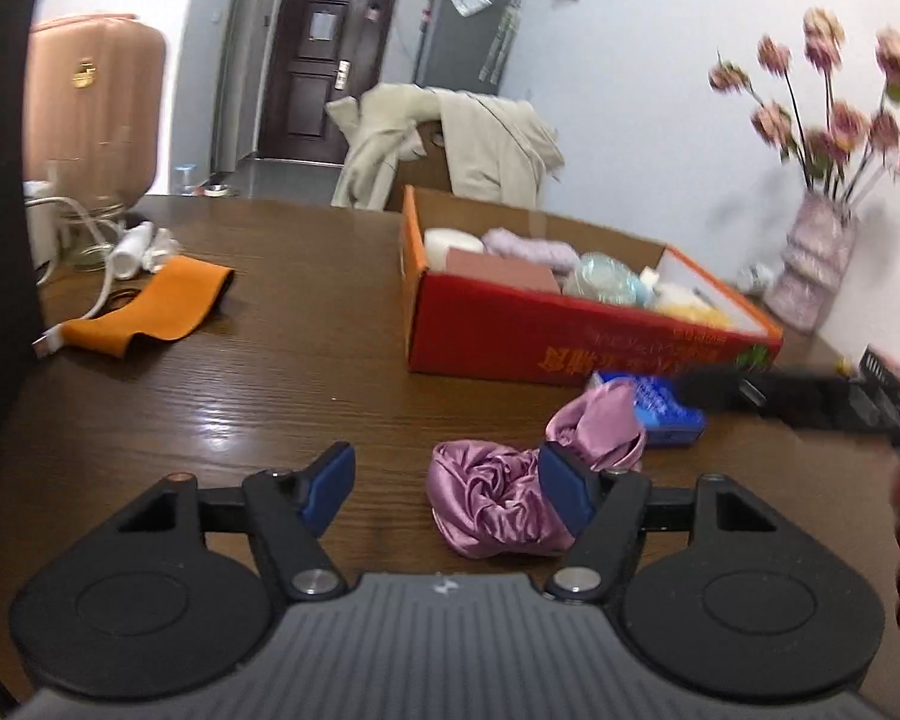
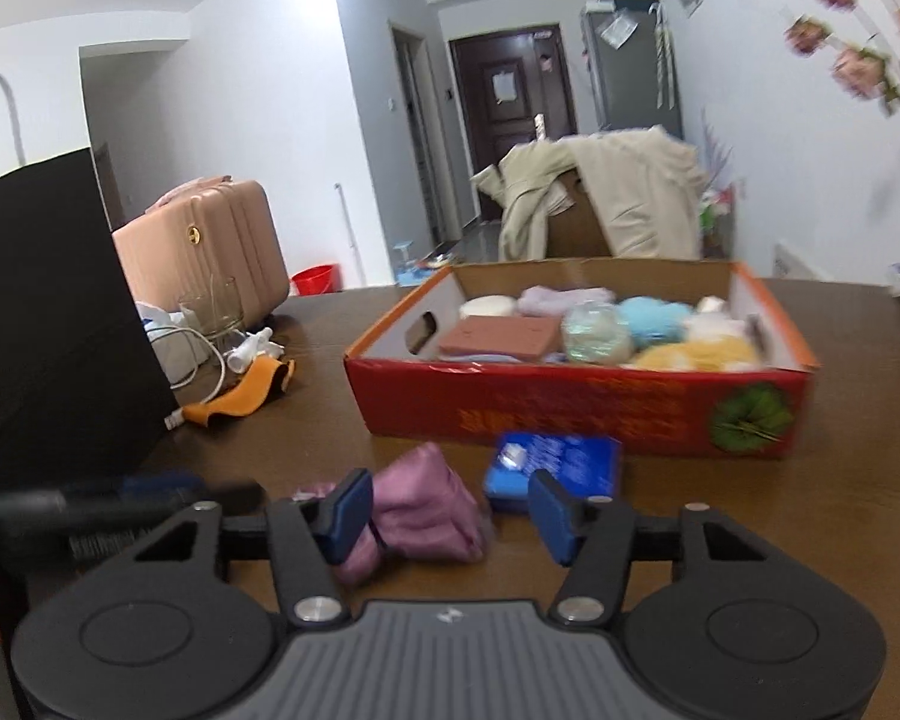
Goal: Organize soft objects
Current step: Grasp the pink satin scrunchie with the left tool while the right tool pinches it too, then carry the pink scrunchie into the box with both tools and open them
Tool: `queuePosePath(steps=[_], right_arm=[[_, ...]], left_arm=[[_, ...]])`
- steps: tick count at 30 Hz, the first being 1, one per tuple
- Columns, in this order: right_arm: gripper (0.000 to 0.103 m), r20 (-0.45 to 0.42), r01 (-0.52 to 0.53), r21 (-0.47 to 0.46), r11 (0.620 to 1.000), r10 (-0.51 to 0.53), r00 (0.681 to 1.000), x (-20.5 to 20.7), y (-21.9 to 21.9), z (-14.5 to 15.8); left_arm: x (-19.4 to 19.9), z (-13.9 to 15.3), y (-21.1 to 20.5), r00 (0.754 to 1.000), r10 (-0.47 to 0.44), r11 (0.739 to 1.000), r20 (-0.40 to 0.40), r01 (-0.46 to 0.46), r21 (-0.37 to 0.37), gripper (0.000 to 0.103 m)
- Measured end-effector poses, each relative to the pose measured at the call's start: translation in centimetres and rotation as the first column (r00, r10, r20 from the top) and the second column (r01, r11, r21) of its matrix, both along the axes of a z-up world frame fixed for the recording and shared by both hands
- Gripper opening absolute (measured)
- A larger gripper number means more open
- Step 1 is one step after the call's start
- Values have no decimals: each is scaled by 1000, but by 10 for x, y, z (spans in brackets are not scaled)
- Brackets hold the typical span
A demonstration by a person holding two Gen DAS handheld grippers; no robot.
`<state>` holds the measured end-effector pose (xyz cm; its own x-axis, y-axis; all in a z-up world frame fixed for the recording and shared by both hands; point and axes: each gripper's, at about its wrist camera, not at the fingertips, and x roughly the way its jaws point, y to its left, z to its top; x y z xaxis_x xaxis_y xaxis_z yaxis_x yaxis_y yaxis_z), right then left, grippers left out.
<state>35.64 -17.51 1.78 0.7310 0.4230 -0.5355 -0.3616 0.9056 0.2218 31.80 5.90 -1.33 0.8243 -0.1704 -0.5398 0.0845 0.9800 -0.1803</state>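
A crumpled pink satin cloth [image 1: 492, 504] lies on the brown table [image 1: 270, 372], in front of a red cardboard box [image 1: 510, 336] holding several soft items. My left gripper [image 1: 447, 489] is open. The cloth sits against its right finger [image 1: 564, 495], while the left pad stands clear. From the right wrist view the same pink cloth [image 2: 426, 510] lies between the jaws of my right gripper [image 2: 450, 519], which is open. It is close to the left pad and apart from the right one. A blue packet [image 2: 555, 459] lies just beyond, against the red box [image 2: 570, 414].
An orange cloth [image 1: 150, 312] and a white cable with plug [image 1: 132, 252] lie at the far left of the table. A black bag [image 2: 48, 312] stands at the left edge. A vase of pink flowers [image 1: 816, 264] stands by the wall at right.
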Motion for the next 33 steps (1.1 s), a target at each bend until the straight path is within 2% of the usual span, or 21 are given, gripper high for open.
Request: queuePosePath(steps=[4,5,10,11,13,14,15,18,24,28,33], right_arm=[[41,-61,7,0,1000,-7,998,41,19,-16],[36,-73,10,-12,1000,-10,997,46,22,-20],[33,-114,1,2,1000,-1,993,31,12,-37],[33,-119,7,14,1000,-5,993,28,8,-40],[33,-121,9,17,1000,-6,993,27,7,-42],[33,-118,7,16,1000,-5,993,27,7,-42],[32,-113,1,11,1000,0,994,27,9,-42],[22,-105,-15,29,999,18,994,27,12,-47],[9,-151,-5,60,998,14,988,19,12,-47],[7,-74,27,62,998,-23,997,-16,7,-27],[7,57,43,75,996,-47,997,-79,-14,15]], left_arm=[[9,-10,2,999,-32,999,-18,31,-33,69],[9,-12,4,999,-39,998,-22,38,-47,69],[7,-17,7,996,-83,992,-29,79,-99,69],[8,-17,5,995,-95,990,-32,91,-106,63],[8,-17,5,991,-130,984,-29,125,-126,42],[8,-17,5,989,-144,980,-26,139,-140,36],[9,-18,5,987,-158,977,-27,152,-151,22],[10,-20,4,987,-154,978,-36,148,-144,11],[1,-11,-4,988,-153,984,-28,150,-94,7],[-29,23,-15,983,-174,982,56,178,-67,7],[-85,65,-30,958,-229,970,173,239,-42,7]])
